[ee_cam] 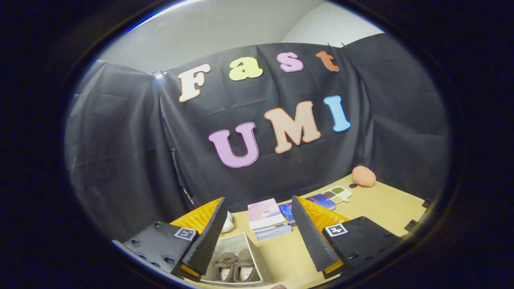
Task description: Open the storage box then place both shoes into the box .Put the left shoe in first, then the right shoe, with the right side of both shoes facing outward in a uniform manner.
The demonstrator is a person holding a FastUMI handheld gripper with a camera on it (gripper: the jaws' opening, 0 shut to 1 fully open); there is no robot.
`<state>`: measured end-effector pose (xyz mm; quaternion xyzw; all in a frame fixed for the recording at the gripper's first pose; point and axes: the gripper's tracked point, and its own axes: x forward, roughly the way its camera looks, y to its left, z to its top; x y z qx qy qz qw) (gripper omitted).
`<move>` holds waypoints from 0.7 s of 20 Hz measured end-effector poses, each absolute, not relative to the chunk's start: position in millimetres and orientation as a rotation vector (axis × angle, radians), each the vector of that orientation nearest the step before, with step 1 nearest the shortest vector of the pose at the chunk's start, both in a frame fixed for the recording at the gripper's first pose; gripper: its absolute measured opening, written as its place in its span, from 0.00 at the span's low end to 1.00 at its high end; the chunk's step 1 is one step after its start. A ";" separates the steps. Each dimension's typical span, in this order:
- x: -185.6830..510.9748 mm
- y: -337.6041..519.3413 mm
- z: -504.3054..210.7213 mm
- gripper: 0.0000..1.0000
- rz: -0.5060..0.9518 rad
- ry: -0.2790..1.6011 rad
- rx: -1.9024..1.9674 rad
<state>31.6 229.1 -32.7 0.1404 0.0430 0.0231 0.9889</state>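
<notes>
With both shoes [236,265] already in the box [257,251], the claw [257,230] hangs released above. Dipping back could nudge them askew.

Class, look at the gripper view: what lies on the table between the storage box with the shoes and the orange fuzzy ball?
In the gripper view, between the storage box and the orange fuzzy ball lie a stack of books and a compartment tray. The open gripper hovers above.

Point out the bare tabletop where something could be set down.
Bare table lies beyond the gripper, whose fingers are open and hold nothing, between the compartment tray, the orange plush and the far edge. A narrower strip runs between the shoe box and the finger beside it. Crowded: around the book stack.
</notes>
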 end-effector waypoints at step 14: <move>3.7 98.2 -23.4 1.00 0.094 0.028 0.156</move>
